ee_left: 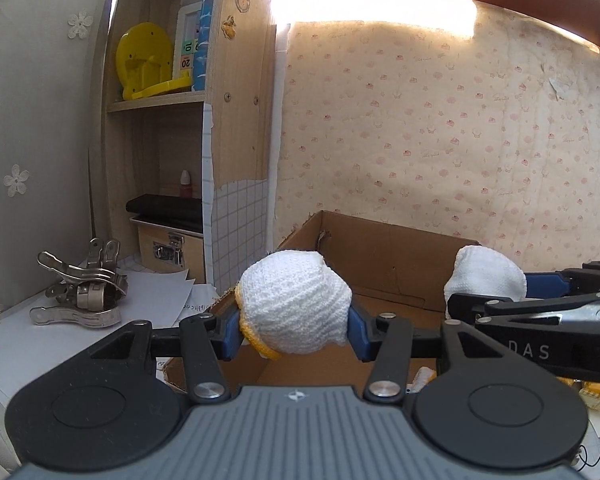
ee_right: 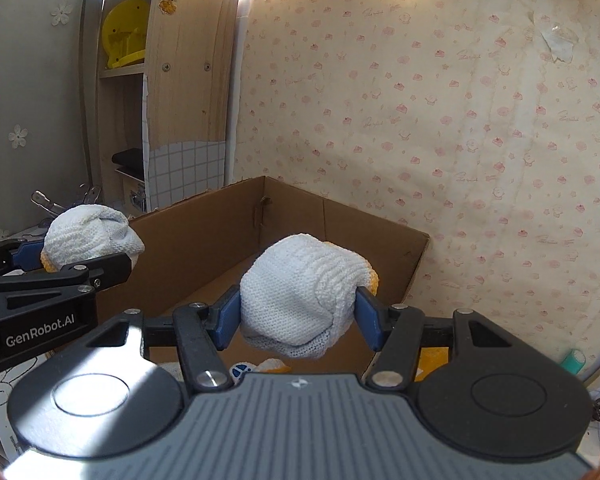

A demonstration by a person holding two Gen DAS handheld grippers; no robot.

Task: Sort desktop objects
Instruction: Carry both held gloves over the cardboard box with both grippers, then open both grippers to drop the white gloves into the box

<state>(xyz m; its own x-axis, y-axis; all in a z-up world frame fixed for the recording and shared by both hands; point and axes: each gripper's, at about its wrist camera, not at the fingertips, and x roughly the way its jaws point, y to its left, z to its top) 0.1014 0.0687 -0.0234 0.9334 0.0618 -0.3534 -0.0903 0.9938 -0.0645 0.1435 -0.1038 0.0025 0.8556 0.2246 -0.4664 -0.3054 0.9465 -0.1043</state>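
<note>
Left claw (ee_left: 294,326): closed on a rolled white knit bundle (ee_left: 296,300) with a yellow edge, its blue pads pressing the bundle from both sides. The bundle stands clear of any surface. Directly beyond and below this claw lies an open cardboard box (ee_left: 384,264), its near wall just under the fingers.

Right claw (ee_right: 298,314): likewise gripping a second white knit roll (ee_right: 300,292) (a yellow trim shows at its far right side), blue pads tight against it. This roll hangs above the same box's interior, with the far box corner ahead of the claw.

The two claws sit side by side, each visible at the edge of the other's view, both carrying their loads over the box's near side.

To the left of the left claw, on white paper sheets (ee_left: 156,292), rests a heap of metal clips (ee_left: 82,288). Beyond them stands a wooden shelf (ee_left: 160,100) holding a yellow plastic item (ee_left: 146,60).

Small white and yellow items below the right claw cannot be identified.
</note>
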